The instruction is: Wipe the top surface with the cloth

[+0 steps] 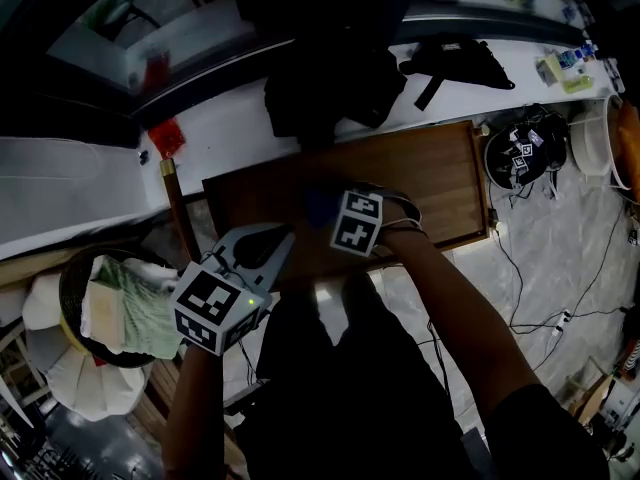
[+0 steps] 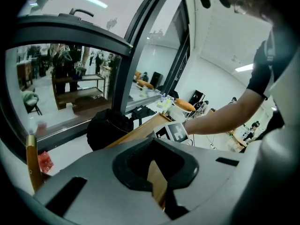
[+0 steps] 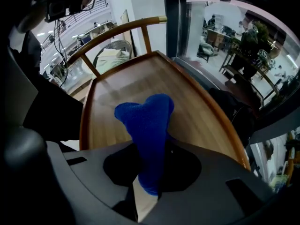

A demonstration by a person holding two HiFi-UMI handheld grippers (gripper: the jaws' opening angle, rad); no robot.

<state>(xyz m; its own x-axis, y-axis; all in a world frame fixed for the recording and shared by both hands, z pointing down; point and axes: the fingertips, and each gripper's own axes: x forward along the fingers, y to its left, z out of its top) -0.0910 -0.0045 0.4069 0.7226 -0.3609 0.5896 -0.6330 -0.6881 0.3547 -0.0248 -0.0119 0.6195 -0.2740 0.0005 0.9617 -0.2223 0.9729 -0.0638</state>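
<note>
Wooden table (image 1: pixel 440 178) below; my right hand-held gripper (image 3: pixel 148 187) pinches the limp, featherweight blue cloth (image 3: pixel 146 123) by one end, while my left hand-held gripper (image 2: pixel 159 191) nips the rim.

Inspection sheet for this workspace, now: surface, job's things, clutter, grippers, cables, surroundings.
Surface: brown wooden top with a raised rim, bare, no spill seen.
Job's things: blue fabric cloth, bunched, held over the top.
Clutter: black bag on the white ledge; dark round basket holding pale cloths.
Grippers: right gripper, tongs shut on the cloth; left gripper, tongs apparently shut on the top's near rim.
Cables: black cables trailing loose to the right of the top.
Surroundings: large glass window behind the ledge.
</note>
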